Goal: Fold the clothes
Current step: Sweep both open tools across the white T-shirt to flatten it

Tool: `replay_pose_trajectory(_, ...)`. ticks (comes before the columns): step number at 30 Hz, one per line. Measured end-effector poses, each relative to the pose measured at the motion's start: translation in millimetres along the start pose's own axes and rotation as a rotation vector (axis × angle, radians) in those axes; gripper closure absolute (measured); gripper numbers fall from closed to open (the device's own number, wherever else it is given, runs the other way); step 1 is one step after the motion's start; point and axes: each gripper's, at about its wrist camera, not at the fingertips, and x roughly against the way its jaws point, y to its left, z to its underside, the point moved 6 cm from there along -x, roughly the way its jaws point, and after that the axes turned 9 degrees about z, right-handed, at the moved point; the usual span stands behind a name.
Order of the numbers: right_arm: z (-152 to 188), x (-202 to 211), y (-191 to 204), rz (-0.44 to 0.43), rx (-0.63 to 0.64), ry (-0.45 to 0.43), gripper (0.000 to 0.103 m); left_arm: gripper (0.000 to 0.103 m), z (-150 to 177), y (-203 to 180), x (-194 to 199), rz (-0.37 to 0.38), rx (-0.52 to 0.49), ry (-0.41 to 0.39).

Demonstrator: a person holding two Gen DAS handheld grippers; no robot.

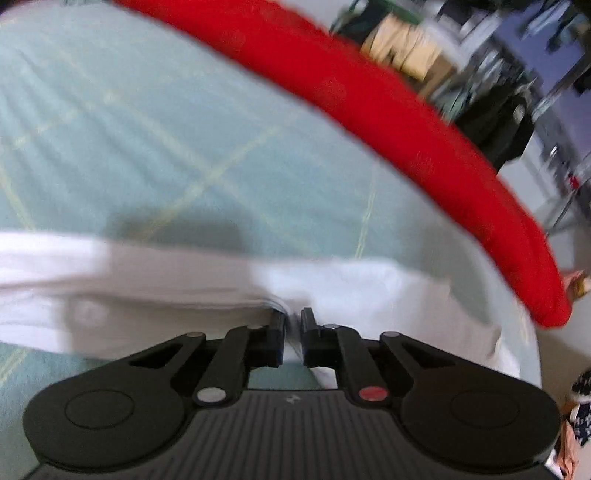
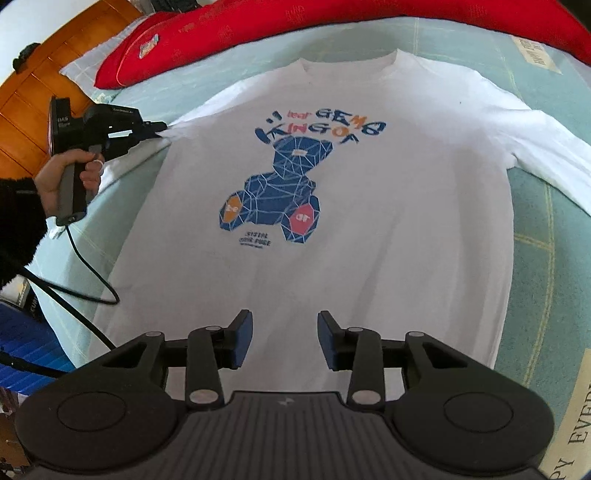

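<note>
A white long-sleeved shirt (image 2: 369,258) with a blue bear print lies face up and spread flat on the pale green bed sheet (image 2: 535,229). My right gripper (image 2: 285,325) hovers open over the shirt's lower middle, nothing between its fingers. In the right wrist view my left gripper (image 2: 160,127) sits at the shirt's left sleeve, held by a person's hand (image 2: 59,177). In the blurred left wrist view my left gripper (image 1: 293,321) is nearly closed, and a fold of the white shirt (image 1: 147,280) is pinched between its fingers.
A long red pillow (image 2: 258,29) lies along the far side of the bed, also the red pillow (image 1: 369,110). A black cable (image 2: 88,269) trails from the left gripper across the sheet. A wooden headboard (image 2: 37,92) stands at the left. Room clutter (image 1: 480,74) lies beyond the bed.
</note>
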Motion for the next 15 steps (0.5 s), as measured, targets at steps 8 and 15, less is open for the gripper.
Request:
replay_pose_trajectory(8,-1,2,-7,0.011,0.002,-0.011,0.054,0.076,52,-74,28,0.185,-0.288,0.123)
replay_pose_trajectory(15,1,-3,-7,0.013,-0.001,0.004,0.053,0.077,85,-54,3,-0.007,-0.406,0.21)
